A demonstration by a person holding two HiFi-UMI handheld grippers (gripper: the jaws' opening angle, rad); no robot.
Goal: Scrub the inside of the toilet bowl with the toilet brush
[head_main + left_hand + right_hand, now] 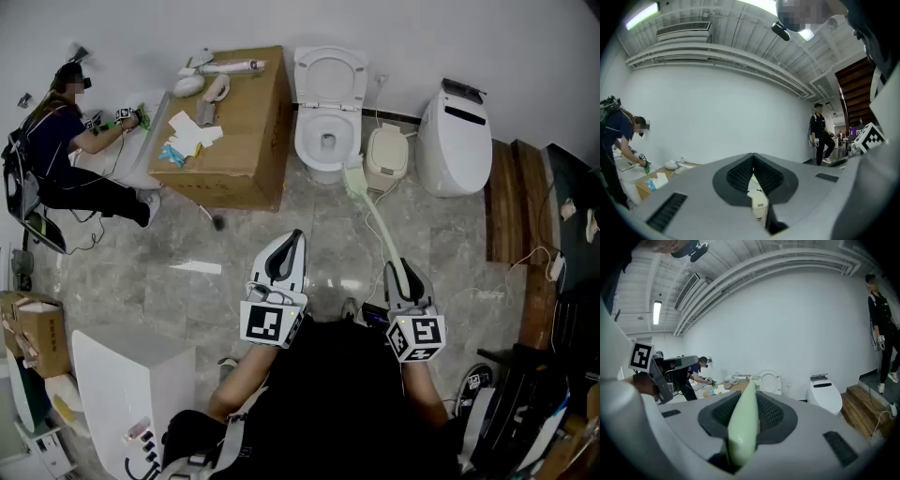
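The white toilet (328,112) stands against the far wall with its lid up; in the right gripper view the toilet (770,380) shows small past the jaws. My right gripper (398,269) (749,397) is shut on the pale green handle of the toilet brush (379,225) (743,427). The brush head (354,180) hangs over the floor just right of the bowl's base, outside the bowl. My left gripper (287,242) (753,158) is held level beside the right one, jaws together at the tips and holding nothing.
A big cardboard box (234,122) with loose items on top stands left of the toilet. A beige bin (386,157) and a second toilet (455,136) stand to its right. A person (66,150) crouches at far left. Wooden steps (516,206) and cables lie at right.
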